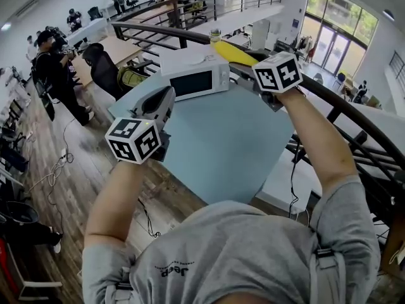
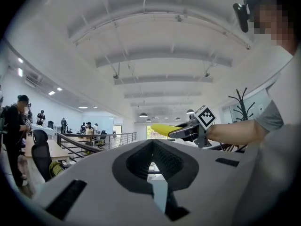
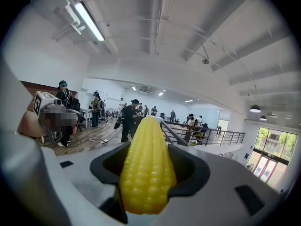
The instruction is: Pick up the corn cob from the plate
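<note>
The shirt (image 1: 240,258) is showing the word "Jeep", upside down in the head view. The right gripper (image 3: 149,161) is grasping the one cob (image 3: 146,171), which is yellow, with neat kernel rows tapering to a blunt tip, and is holding it in the air above the table (image 1: 221,157), near the one microwave (image 1: 193,81). The left gripper (image 2: 154,161) is hanging clenched on nothing. Each of the two grippers is carrying one marker cube (image 1: 277,71).
</note>
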`<state>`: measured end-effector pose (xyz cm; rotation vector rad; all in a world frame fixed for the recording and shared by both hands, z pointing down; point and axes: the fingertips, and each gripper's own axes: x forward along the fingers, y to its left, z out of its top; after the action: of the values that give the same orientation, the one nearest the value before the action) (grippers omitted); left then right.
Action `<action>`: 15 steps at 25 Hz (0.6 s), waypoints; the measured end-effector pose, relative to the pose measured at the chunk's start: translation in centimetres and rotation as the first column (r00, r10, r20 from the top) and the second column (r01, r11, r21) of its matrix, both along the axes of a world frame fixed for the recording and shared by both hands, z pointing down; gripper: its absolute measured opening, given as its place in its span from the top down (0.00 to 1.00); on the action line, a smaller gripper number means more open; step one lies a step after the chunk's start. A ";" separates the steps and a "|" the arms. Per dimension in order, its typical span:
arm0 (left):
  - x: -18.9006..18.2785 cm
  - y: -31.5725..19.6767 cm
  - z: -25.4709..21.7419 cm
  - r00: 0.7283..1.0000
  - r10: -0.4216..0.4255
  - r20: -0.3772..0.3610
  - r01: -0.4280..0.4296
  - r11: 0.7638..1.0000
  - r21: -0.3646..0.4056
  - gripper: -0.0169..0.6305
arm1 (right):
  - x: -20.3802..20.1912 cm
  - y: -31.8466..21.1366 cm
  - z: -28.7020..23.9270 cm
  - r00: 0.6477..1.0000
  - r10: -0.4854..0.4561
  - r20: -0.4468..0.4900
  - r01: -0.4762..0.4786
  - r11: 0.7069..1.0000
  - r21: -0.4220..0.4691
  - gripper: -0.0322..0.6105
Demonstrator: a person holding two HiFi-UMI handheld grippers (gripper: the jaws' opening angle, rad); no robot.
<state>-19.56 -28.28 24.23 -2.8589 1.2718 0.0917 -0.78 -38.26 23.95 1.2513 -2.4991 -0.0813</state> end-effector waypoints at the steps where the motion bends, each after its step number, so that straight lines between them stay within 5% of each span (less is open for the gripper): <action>1: 0.4 0.2 0.5 1.000 -0.005 -0.001 0.005 1.000 -0.009 0.95 | 0.6 0.4 0.2 1.000 -0.003 0.007 0.003 1.000 -0.005 0.55; 15: 7.1 2.1 8.3 0.989 -0.123 -0.083 0.110 0.984 -0.143 0.95 | 7.2 4.0 9.0 0.982 -0.174 0.077 0.180 0.980 -0.083 0.55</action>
<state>-12.41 -26.21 32.55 -2.9167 1.5176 0.1405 6.44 -34.24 32.98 1.0104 -2.6378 0.0319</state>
